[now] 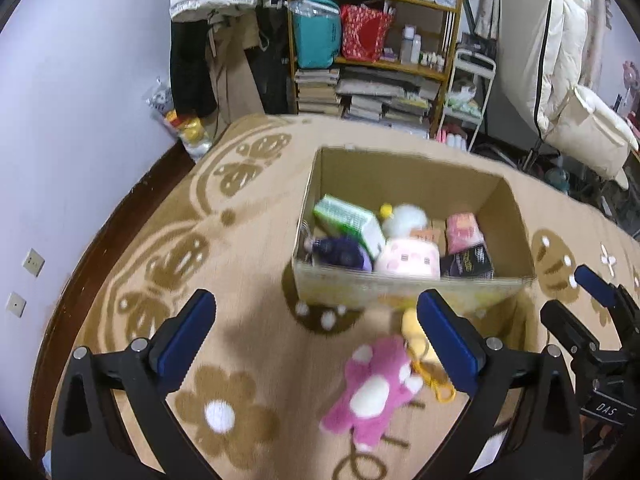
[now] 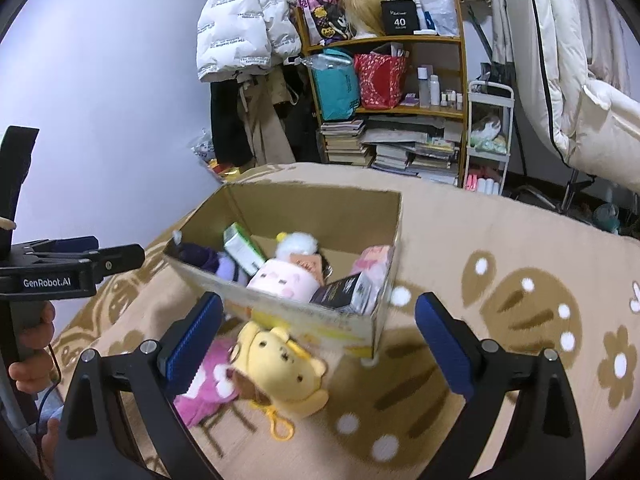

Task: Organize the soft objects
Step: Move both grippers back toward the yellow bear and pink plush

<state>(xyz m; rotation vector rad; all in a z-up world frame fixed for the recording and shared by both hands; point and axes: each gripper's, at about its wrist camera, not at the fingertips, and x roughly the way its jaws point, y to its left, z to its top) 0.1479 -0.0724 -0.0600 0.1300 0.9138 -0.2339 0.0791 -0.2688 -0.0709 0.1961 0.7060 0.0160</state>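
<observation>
Both jaw pairs stand wide apart and grip nothing: left gripper (image 1: 316, 340), right gripper (image 2: 320, 340). Pink plush (image 1: 372, 392) and yellow bear plush (image 2: 280, 372) lie touching on the patterned rug (image 1: 248, 240), just before the open cardboard box (image 2: 280, 308), which holds other soft items.

A beige carpet with brown flower patterns (image 2: 500, 240) fills the lower frame. An open cardboard box (image 2: 304, 316) sits at centre. A yellow plush bear (image 2: 280, 368) and pink plush toy (image 1: 372, 392) lie below it.
</observation>
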